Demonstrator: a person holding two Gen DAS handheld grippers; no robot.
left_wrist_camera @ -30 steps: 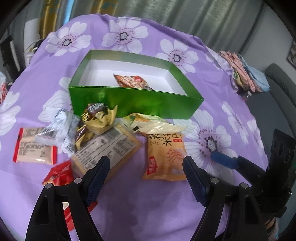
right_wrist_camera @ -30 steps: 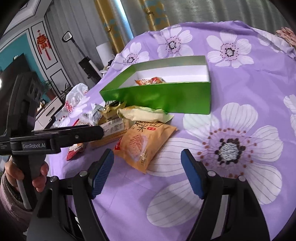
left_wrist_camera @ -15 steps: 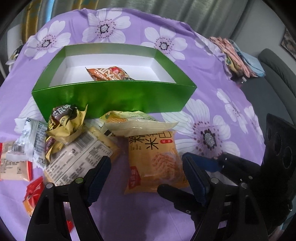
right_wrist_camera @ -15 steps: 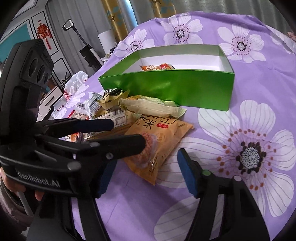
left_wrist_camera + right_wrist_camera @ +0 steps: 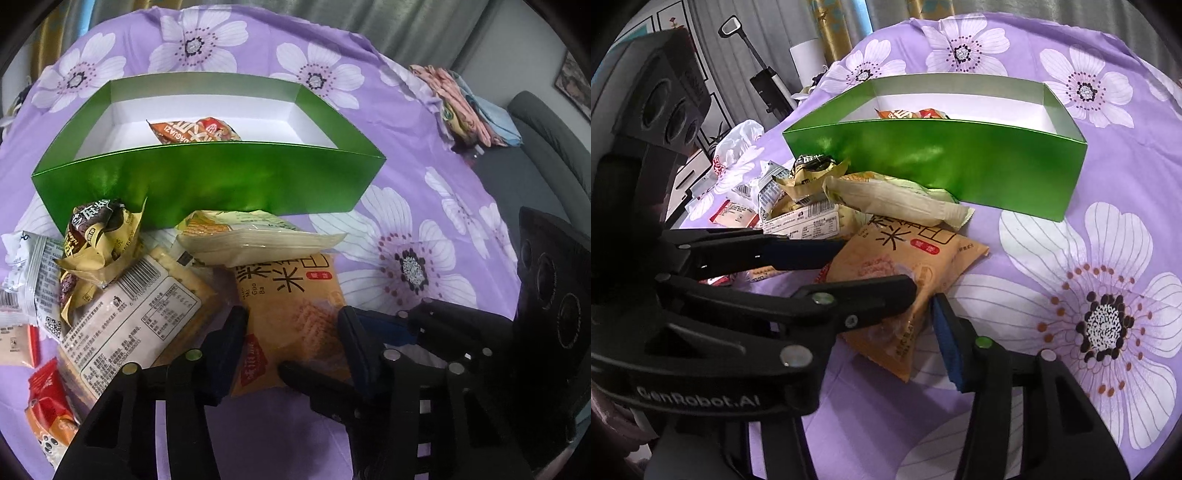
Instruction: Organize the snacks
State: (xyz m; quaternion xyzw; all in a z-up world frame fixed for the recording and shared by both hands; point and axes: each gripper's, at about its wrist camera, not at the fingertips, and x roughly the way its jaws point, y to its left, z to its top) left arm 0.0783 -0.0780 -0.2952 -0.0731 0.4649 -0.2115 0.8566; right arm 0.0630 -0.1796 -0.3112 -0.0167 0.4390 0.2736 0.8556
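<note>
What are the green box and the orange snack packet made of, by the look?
Green box: likely thin card with a glossy, metallic-looking green outer coating; it shows soft reflections, crisp folded corners and a plain matte white inside. Orange snack packet: looks like printed plastic film, semi-glossy; it wrinkles, puffs over its contents and has flat sealed ends. Neither material is certain from looks alone.

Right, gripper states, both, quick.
Left gripper: jaws just closing, orange packet between them; firm grip cannot be told.
Right gripper: jaws just closing around the same packet; one finger hidden, cannot tell.
</note>
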